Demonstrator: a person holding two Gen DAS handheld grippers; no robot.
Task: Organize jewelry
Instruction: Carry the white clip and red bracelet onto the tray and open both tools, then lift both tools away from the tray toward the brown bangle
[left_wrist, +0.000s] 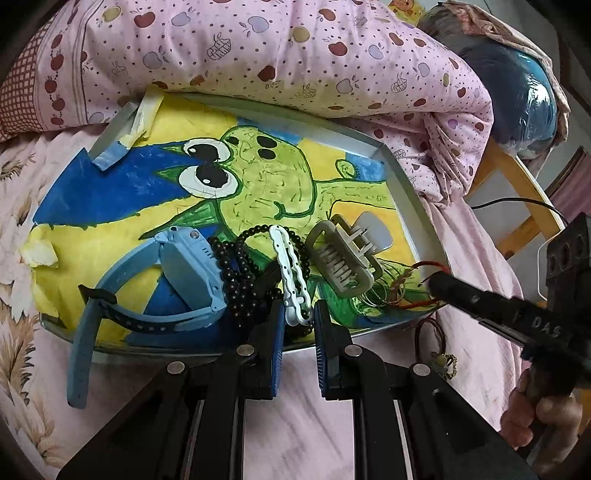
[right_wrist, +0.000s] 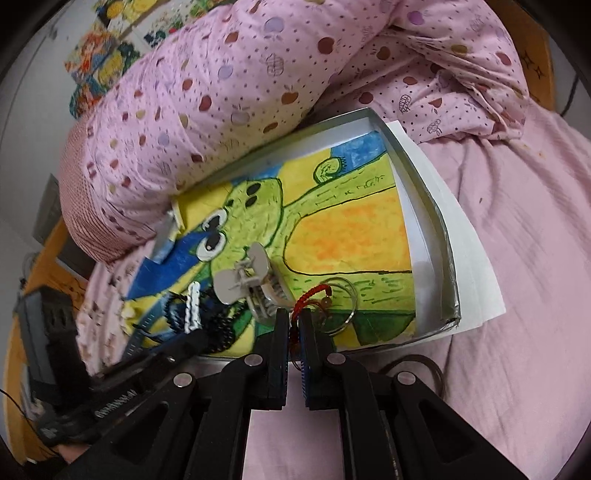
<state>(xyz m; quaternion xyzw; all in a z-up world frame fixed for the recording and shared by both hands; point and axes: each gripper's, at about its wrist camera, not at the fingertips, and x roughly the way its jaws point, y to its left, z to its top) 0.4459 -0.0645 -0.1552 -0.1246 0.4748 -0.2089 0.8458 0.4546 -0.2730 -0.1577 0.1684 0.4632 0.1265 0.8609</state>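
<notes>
A shallow tray (left_wrist: 400, 184) lined with a green frog drawing lies on the bed. In it lie a blue watch (left_wrist: 184, 269), a black bead necklace (left_wrist: 240, 273), a white hair clip (left_wrist: 291, 273), a beige claw clip (left_wrist: 343, 258), thin metal bangles (left_wrist: 384, 291) and a red cord bracelet (left_wrist: 430, 267). My left gripper (left_wrist: 298, 314) is open around the near end of the white clip. My right gripper (right_wrist: 293, 325) is shut on the red cord bracelet (right_wrist: 310, 295), beside the bangles (right_wrist: 343, 306) and the claw clip (right_wrist: 251, 284).
A rolled pink apple-print quilt (left_wrist: 258, 48) presses on the tray's far edge (right_wrist: 332, 122). The pink sheet (right_wrist: 517, 295) surrounds the tray. A small red cord item with a charm (left_wrist: 439, 354) lies on the sheet in front of the tray. White paper (right_wrist: 472, 258) sticks out under the tray.
</notes>
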